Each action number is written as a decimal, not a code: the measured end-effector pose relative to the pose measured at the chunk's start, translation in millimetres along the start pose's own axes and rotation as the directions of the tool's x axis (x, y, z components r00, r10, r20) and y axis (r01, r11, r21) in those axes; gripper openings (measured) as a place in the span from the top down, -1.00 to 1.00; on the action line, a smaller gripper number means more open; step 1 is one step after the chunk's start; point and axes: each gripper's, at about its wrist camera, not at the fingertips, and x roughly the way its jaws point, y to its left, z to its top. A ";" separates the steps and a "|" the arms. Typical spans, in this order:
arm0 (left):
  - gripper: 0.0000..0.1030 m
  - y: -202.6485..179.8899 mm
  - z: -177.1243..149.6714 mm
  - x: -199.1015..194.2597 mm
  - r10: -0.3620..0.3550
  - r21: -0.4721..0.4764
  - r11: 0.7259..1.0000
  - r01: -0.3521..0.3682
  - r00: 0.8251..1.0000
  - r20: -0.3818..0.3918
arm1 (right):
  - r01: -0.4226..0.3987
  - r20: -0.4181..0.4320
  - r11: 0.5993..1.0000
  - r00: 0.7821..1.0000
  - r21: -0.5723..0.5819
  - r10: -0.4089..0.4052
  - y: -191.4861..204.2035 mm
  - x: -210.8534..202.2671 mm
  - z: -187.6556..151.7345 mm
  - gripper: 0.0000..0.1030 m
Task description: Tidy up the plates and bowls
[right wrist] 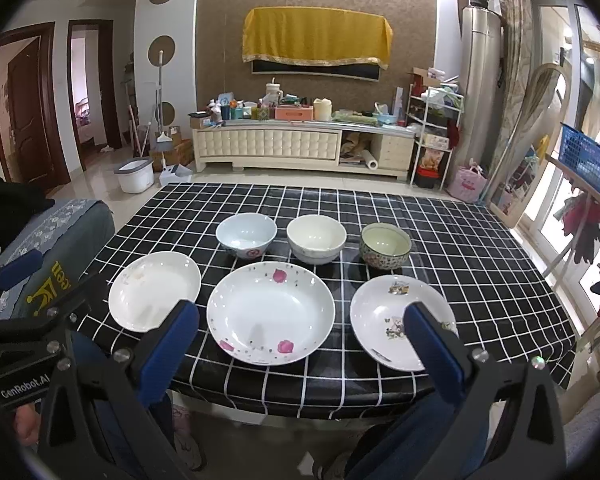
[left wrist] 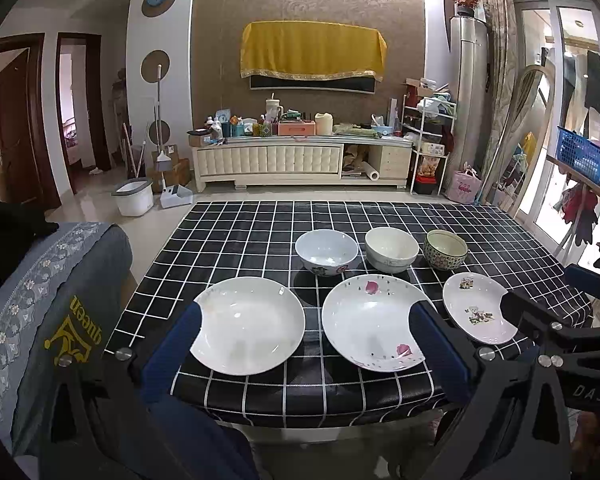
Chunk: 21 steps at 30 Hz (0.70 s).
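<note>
A black-and-white checked table (left wrist: 240,224) carries two rows of dishes. In front lie a plain white plate (left wrist: 248,324), a rose-patterned plate (left wrist: 374,324) and a small cartoon plate (left wrist: 476,308). Behind them stand a pale blue bowl (left wrist: 326,252), a cream bowl (left wrist: 391,249) and a green patterned bowl (left wrist: 445,249). My left gripper (left wrist: 305,309) hangs open before the table's near edge, framing the white and rose plates and holding nothing. My right gripper (right wrist: 302,309) is open too, empty, facing the rose plate (right wrist: 270,312) with the cartoon plate (right wrist: 396,316) behind its right finger.
A grey sofa arm with a printed cloth (left wrist: 60,300) stands close on the table's left. Beyond the table are bare floor, a white bucket (left wrist: 134,196) and a cluttered TV cabinet (left wrist: 300,156). A drying rack with a blue basket (left wrist: 582,156) stands at the right.
</note>
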 end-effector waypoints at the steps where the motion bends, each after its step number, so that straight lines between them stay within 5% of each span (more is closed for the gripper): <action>1: -0.99 0.3 -0.6 1.4 0.001 -0.002 1.000 -0.001 1.000 -0.002 | -0.001 0.000 1.000 1.000 0.001 0.001 0.1 -0.1 -0.2 -1.00; 21: -0.99 -0.7 -2.4 0.4 -0.008 -0.002 1.000 0.008 1.000 -0.021 | -0.005 -0.010 1.000 1.000 0.007 0.005 -1.6 3.1 -3.3 -1.00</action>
